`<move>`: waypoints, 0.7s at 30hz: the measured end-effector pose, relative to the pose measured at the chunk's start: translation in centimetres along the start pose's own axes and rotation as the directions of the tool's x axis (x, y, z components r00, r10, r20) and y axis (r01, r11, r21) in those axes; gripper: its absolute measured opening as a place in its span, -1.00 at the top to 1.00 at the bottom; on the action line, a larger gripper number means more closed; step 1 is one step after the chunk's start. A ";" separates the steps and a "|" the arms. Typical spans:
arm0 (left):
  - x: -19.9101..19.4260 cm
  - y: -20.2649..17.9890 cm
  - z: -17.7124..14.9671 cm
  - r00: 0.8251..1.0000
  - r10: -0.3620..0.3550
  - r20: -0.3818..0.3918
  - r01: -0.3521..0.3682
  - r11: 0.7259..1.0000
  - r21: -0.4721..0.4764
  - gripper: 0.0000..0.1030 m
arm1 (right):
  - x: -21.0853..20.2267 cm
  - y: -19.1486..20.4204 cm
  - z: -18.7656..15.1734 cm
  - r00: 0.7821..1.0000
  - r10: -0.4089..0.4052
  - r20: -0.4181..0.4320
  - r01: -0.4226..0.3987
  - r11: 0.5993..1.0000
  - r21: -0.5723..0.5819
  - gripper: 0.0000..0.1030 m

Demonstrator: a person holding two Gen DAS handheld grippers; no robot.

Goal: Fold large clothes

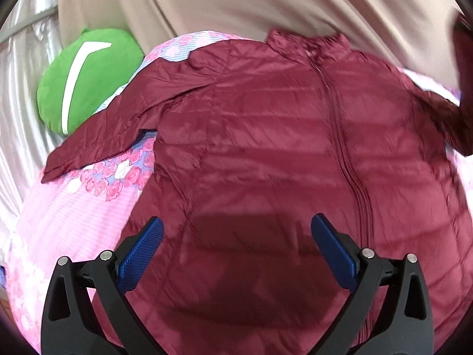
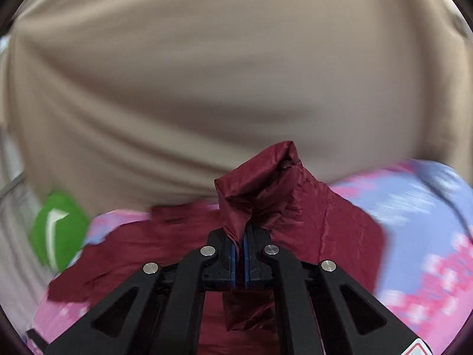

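A dark red quilted jacket [image 1: 266,153] lies front up, zipped, on a pink floral bedsheet [image 1: 74,207]. Its left sleeve [image 1: 97,136] lies spread out to the side. My left gripper [image 1: 236,236] is open and empty above the jacket's lower part. My right gripper [image 2: 239,245] is shut on the jacket's right sleeve [image 2: 266,189] and holds its end lifted off the bed. The lifted sleeve shows blurred at the right edge of the left wrist view [image 1: 464,94].
A green cushion [image 1: 85,80] with a white stripe lies at the bed's far left, also in the right wrist view [image 2: 59,230]. A beige curtain [image 2: 221,82] hangs behind the bed. Silvery fabric [image 1: 17,94] hangs at the left.
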State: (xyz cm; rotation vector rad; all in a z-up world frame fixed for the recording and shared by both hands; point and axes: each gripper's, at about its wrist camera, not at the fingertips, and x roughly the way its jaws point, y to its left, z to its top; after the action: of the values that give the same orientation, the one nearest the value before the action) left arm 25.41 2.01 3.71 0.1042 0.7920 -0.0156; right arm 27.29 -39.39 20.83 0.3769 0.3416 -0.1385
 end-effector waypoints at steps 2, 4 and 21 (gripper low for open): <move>0.5 1.3 0.8 1.000 -0.014 0.004 0.014 0.999 -0.030 -0.90 | 3.6 7.0 -0.7 0.993 0.104 -0.053 -0.108 0.990 -0.090 0.90; 1.0 2.2 1.4 1.000 -0.019 0.009 0.019 0.999 -0.043 -0.90 | 7.6 14.4 -3.0 0.971 0.196 -0.139 -0.220 0.958 -0.185 0.80; 12.1 6.7 8.4 0.929 -0.353 -0.113 0.321 0.918 -0.232 -0.90 | 7.9 2.4 -7.1 0.979 -0.108 -0.171 0.083 0.986 -0.146 -0.03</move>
State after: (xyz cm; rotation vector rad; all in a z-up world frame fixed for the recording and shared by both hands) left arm 40.18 8.11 1.54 -0.2364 0.9533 -0.2547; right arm 32.99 -34.96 12.66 0.2361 0.5440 -0.1744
